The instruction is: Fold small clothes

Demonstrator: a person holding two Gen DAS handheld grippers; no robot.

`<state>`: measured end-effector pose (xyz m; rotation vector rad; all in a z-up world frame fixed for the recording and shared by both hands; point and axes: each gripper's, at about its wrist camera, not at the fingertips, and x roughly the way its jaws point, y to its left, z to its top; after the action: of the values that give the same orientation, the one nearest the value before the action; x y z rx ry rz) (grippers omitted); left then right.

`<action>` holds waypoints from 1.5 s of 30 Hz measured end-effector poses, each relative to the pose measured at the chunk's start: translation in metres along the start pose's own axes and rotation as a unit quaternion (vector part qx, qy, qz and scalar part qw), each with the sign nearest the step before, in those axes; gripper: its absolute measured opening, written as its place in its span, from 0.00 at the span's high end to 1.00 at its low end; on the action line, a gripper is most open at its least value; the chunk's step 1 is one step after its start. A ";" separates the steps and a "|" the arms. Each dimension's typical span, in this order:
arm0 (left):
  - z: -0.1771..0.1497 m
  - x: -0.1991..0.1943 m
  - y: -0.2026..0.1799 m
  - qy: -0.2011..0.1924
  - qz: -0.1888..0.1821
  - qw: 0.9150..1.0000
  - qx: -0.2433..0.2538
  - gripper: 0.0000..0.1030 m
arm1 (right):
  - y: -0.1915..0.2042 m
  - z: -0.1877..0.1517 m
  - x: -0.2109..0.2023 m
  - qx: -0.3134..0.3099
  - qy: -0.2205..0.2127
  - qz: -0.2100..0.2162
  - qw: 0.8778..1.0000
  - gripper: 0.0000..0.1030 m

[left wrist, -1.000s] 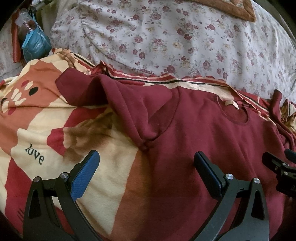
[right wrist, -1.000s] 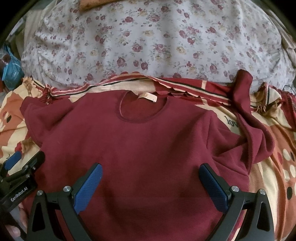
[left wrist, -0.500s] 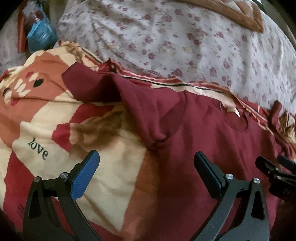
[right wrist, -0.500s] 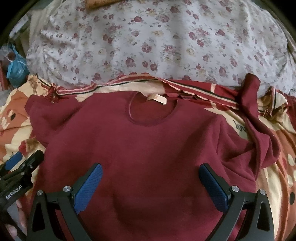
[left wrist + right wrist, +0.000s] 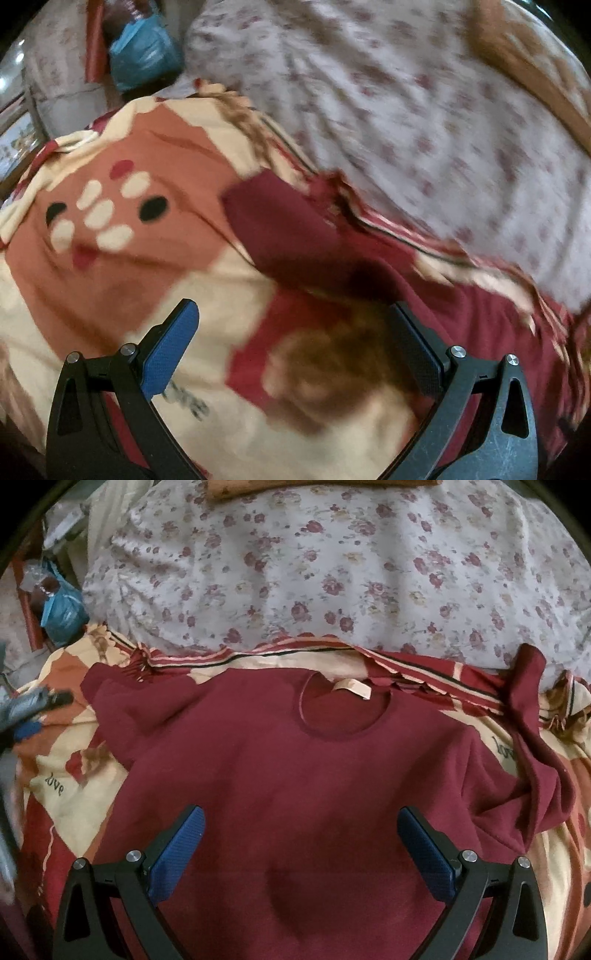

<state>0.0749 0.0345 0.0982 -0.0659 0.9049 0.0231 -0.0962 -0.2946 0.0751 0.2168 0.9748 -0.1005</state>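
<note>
Motion blur and frame edges hide parts of the bed scene

The left wrist view is smeared throughout: the printed word on the blanket (image 5: 186,404) is unreadable behind a fingertip. In the right wrist view, the left gripper (image 5: 27,709) is a blurred streak at the edge, and the maroon sweatshirt (image 5: 295,775) hem runs out of frame.

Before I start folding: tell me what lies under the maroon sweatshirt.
The maroon sweatshirt lies flat on a red, orange and cream patterned blanket printed with "love". The blanket shows around its edges; whatever is beneath the sweatshirt's body is covered.
</note>
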 end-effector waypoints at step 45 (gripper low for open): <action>0.067 0.000 0.076 -0.012 -0.025 1.000 -0.013 0.91 | 0.008 -0.009 -0.021 -0.006 0.005 0.046 0.999 0.00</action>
<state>0.1244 0.1151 0.1357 -0.1120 0.8787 -0.0119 -0.1136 -0.2850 0.0883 0.2505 0.9740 -0.0085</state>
